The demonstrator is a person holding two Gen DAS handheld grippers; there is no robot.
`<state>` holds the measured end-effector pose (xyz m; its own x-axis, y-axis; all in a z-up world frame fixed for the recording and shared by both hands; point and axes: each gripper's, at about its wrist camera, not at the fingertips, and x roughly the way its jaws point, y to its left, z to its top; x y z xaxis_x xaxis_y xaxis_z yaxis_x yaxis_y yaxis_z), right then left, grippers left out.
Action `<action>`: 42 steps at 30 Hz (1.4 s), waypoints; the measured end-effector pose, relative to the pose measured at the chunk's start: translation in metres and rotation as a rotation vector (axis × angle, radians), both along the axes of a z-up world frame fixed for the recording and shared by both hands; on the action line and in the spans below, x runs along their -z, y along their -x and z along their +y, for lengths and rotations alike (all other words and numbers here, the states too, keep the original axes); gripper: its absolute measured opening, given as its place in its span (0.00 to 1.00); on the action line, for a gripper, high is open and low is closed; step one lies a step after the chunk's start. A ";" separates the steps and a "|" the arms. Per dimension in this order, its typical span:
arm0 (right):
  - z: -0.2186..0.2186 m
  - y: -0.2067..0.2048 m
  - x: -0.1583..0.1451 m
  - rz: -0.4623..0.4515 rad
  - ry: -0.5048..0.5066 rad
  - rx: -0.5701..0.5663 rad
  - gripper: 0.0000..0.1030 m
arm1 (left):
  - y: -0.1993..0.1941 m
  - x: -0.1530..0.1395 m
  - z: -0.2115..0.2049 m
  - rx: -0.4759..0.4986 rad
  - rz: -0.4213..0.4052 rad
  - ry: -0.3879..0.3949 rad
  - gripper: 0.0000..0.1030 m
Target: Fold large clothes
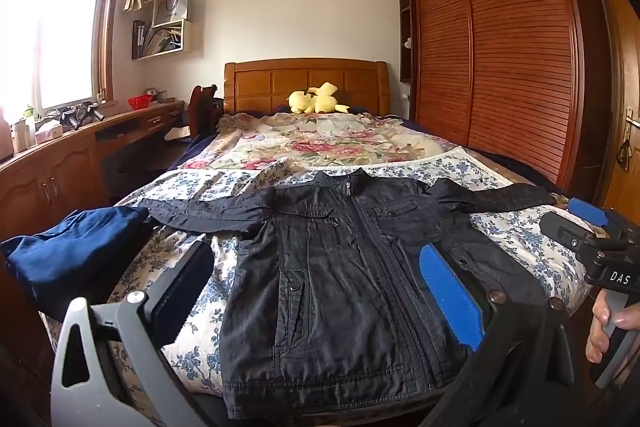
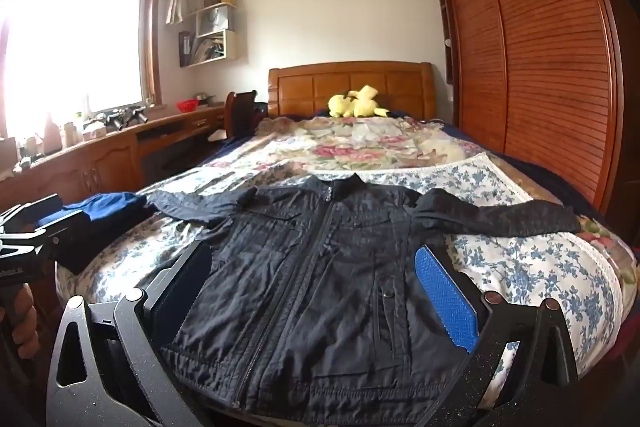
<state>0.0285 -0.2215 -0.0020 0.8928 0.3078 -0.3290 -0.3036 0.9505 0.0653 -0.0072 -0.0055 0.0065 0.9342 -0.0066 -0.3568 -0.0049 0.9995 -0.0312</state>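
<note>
left wrist view: black jacket flat on floral bed, sleeves out; left hand-held gripper spread wide above the hem. right wrist view: right hand-held gripper spread, holding nothing; blue garment beside left sleeve.

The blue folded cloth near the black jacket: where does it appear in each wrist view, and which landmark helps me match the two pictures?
Left wrist view: the blue folded cloth lies at the left edge, beside the black jacket sleeve end.
Right wrist view: the same cloth is smaller, upper left of the jacket, partly behind the left gripper.
Shared landmark: the yellow plush toy at the headboard.
</note>
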 end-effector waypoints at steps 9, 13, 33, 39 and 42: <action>0.002 0.001 -0.001 -0.004 0.003 0.003 1.00 | 0.003 -0.004 -0.002 0.004 -0.009 -0.002 1.00; 0.003 0.001 -0.003 -0.005 0.003 0.004 1.00 | 0.003 -0.006 -0.005 0.006 -0.010 -0.005 1.00; 0.002 0.000 -0.003 -0.005 0.000 0.005 1.00 | 0.006 -0.007 -0.010 0.010 -0.019 -0.011 1.00; 0.002 0.000 -0.003 -0.005 0.000 0.005 1.00 | 0.003 -0.006 -0.010 0.010 -0.009 -0.004 1.00; 0.002 0.001 -0.003 -0.004 -0.002 0.005 1.00 | 0.003 -0.004 -0.009 0.012 -0.006 0.000 1.00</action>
